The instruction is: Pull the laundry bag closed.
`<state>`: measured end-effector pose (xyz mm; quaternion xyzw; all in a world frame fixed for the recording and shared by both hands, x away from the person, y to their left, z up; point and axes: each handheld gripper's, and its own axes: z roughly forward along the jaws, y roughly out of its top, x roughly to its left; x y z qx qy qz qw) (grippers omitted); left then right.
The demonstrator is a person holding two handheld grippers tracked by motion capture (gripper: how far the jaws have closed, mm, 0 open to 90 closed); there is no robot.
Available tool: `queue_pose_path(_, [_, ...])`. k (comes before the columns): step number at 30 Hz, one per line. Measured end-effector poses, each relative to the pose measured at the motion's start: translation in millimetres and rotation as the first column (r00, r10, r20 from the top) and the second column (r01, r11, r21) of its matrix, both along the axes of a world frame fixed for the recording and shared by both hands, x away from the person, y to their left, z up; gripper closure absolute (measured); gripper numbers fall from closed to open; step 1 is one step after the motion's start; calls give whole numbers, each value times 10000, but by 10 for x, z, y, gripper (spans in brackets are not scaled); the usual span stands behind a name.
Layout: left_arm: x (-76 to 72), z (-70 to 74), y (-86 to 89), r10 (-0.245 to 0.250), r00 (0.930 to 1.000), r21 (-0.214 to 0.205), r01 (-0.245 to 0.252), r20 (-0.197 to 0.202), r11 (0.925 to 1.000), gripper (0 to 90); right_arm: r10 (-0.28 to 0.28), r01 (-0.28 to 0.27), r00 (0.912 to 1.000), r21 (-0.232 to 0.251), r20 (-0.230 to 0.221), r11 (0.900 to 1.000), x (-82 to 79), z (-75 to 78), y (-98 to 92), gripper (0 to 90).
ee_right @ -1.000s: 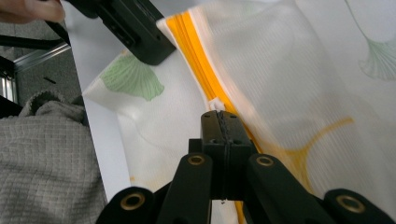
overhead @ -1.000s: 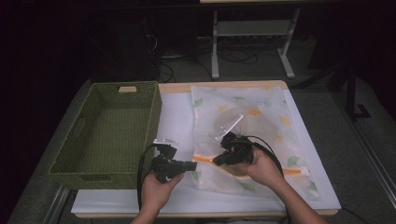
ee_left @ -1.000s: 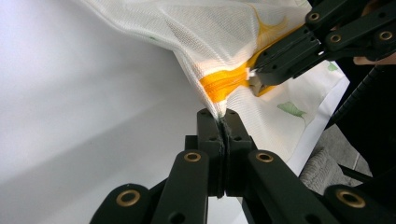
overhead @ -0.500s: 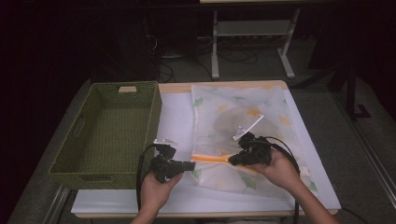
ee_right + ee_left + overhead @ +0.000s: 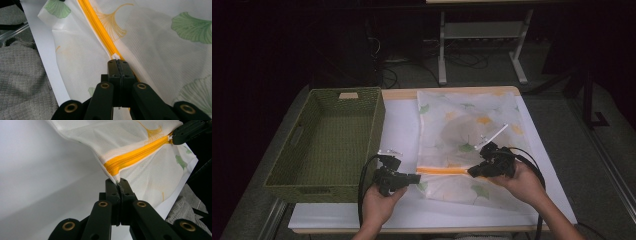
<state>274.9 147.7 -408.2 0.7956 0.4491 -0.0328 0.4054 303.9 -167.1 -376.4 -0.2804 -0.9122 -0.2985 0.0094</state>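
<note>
A white mesh bag point(image 5: 462, 120) printed with green and yellow leaves lies flat on the white sheet. An orange zipper point(image 5: 444, 170) runs across its near part. My left gripper point(image 5: 417, 176) is shut on the bag's left edge at the zipper's end; in the left gripper view the jaws pinch the fabric point(image 5: 119, 182) just below the zipper point(image 5: 135, 156). My right gripper point(image 5: 472, 172) is shut on the zipper pull, a small white tab point(image 5: 115, 56) on the orange zipper point(image 5: 92, 17). The right gripper point(image 5: 178, 136) also appears at the zipper's far end in the left gripper view.
A green woven basket point(image 5: 319, 192) stands empty at the left of the table, close to my left hand. The white sheet point(image 5: 399, 120) covers the tabletop. Grey cloth point(image 5: 22, 82) lies beyond the sheet's edge. A metal stand point(image 5: 482, 30) is behind the table.
My right gripper has slid to the right along the zipper, away from the left gripper. The orange stretch between the two grippers has grown longer. The left gripper has stayed put.
</note>
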Motion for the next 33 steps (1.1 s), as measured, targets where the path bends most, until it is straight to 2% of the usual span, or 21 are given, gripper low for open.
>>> queue_pose_path(15, [-1,-10,-8,-55,10000,115,54,7,9999,887,-90,89,10000,-209,-13,9997,5,11,-70,898])
queue_pose_path(33, [-3,-5,0,-82,10000,191,82,14,9998,887,-278,278,9996,-187,-5,9994,22,-1,-190,898])
